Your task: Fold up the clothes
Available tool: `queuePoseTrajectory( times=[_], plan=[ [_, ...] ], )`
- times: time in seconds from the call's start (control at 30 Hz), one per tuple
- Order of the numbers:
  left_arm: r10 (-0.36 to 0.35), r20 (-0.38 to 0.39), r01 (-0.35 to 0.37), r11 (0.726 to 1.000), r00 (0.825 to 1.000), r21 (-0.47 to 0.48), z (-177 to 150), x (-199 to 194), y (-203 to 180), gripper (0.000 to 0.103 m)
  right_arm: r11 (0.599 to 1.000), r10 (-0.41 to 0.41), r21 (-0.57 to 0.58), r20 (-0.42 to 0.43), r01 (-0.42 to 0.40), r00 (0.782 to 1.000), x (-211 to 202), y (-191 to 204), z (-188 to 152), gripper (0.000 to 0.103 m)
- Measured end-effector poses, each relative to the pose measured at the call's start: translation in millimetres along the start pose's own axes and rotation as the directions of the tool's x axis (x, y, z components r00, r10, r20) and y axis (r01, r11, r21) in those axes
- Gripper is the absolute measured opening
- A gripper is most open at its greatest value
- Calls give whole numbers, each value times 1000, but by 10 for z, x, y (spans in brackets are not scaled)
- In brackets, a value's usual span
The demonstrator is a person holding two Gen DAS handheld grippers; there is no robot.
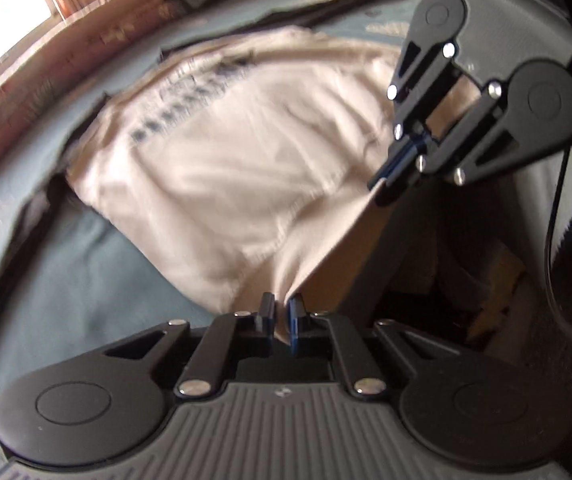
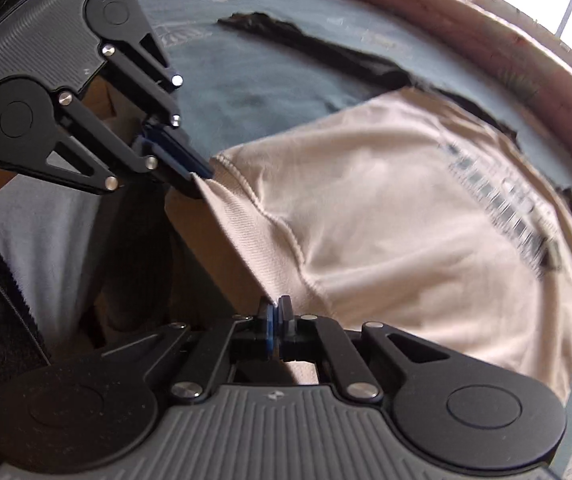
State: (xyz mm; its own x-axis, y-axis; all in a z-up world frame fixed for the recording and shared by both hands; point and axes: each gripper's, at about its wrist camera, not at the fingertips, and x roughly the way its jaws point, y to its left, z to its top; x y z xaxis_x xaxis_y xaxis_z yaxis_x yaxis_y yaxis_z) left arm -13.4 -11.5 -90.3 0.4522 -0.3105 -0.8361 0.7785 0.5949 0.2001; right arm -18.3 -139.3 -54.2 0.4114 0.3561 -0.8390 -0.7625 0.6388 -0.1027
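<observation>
Cream cotton T-shirt (image 2: 386, 216) on the blue bedspread (image 2: 269, 80) is clamped at its near edge by left gripper (image 1: 281, 312) and right gripper (image 2: 277, 316); lifting and folding over is judged next.

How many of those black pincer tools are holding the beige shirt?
2. The left hand-held gripper pinches one corner of the beige shirt; the right hand-held gripper pinches the other corner of the same near edge.

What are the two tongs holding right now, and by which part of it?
Both hold the cream shirt by its near edge: the left tongs pinch one corner, the right tongs the other, with the edge stretched between them.
</observation>
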Motion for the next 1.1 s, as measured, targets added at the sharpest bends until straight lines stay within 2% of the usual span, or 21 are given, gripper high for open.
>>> queuePoseTrajectory(
  times=[0.1,0.2,0.27,0.33,0.4,0.5,0.6,0.67,0.73,0.8,0.83,0.9,0.97,1.03,1.1],
  plan=[
    [-56,-15,56,997,998,-46,-87,-36,59,6,996,59,71,-46,-56,997,11,-77,-92,5],
    [-51,25,53,995,998,-82,-61,-311,224,10,996,34,85,0,-34,999,-264,-170,-175,15],
    [-13,86,23,993,996,-114,89,-404,360,11,991,-1,133,51,-6,999,-480,-334,-184,18],
    [35,146,-14,989,989,-146,260,-462,492,11,981,-70,189,87,52,994,-572,-548,-164,24],
    [84,176,-57,987,981,-151,466,-337,566,11,963,-140,247,105,110,985,-539,-757,-153,35],
    [105,140,-81,983,985,-165,644,88,595,12,927,-185,345,77,147,980,-291,-1010,-249,36],
    [64,28,-56,973,998,-224,508,426,595,13,885,-187,440,38,152,982,-122,-1103,-501,36],
    [56,17,-51,970,998,-237,315,422,563,15,861,-183,490,43,138,982,-164,-1090,-717,38],
    [54,13,-49,967,998,-251,159,359,559,19,832,-177,541,47,125,983,-220,-1091,-922,51],
    [47,-23,-52,956,999,-288,121,282,638,19,795,-171,595,38,115,985,-325,-1143,-1062,53],
    [49,-22,-54,955,999,-292,124,235,669,18,782,-171,612,29,118,985,-374,-1159,-1097,53],
    [59,38,-46,958,998,-283,221,130,739,21,766,-178,631,23,123,984,-476,-1203,-1101,53],
    [59,97,-26,952,994,-306,389,111,837,36,757,-216,636,30,148,976,-585,-1270,-1018,53],
    [68,119,-24,942,991,-336,588,212,925,40,753,-246,638,47,161,968,-658,-1405,-878,53],
    [46,131,8,923,990,-385,725,386,1023,40,736,-268,660,77,152,960,-682,-1607,-753,55]
  ],
)
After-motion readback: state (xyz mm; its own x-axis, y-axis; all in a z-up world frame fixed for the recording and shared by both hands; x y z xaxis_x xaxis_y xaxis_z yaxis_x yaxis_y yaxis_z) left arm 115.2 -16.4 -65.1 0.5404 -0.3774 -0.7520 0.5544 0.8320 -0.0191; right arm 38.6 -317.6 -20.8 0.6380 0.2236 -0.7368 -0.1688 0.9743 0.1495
